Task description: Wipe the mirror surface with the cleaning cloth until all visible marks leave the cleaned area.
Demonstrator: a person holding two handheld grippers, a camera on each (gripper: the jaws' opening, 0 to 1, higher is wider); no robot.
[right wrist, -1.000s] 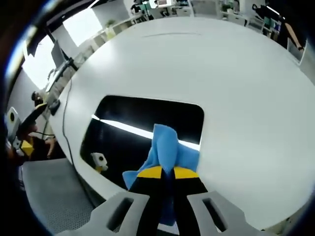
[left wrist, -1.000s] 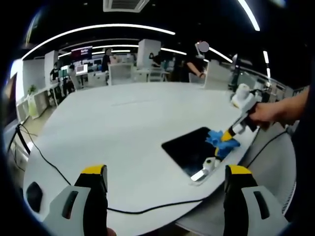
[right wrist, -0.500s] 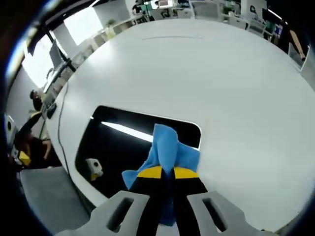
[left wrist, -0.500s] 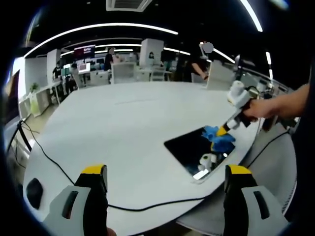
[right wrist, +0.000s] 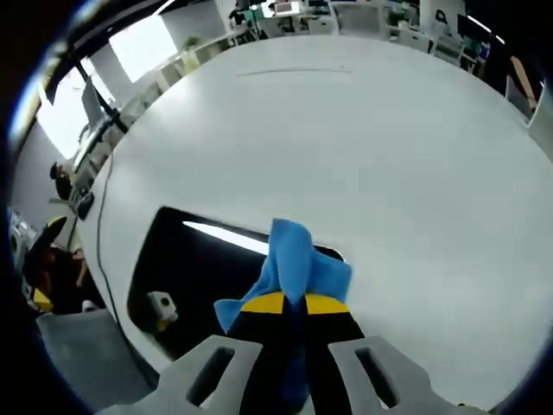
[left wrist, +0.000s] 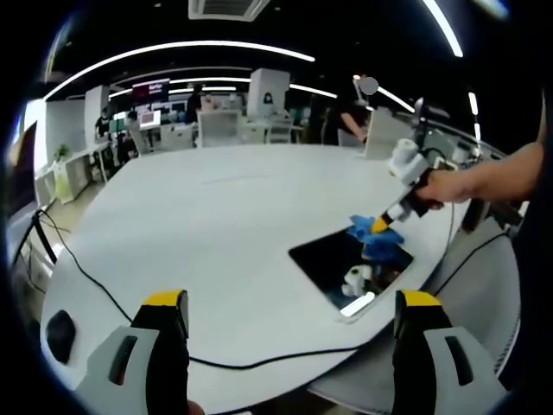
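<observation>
Right hand-held gripper (right wrist: 292, 304), bottom centre of right gripper view, jaws pinched on blue cloth (right wrist: 294, 264), pressing it onto the dark mirror (right wrist: 194, 277) at its far edge, lower left of frame. Mirror lies flat on white desk (right wrist: 389, 164), reflecting a ceiling light strip. In left gripper view, left hand-held gripper (left wrist: 289, 303) at bottom w/ jaws spread wide, holding nothing; cloth (left wrist: 373, 239) & mirror (left wrist: 346, 264) at centre right, near desk edge; black cable (left wrist: 86, 281) at lower left.
</observation>
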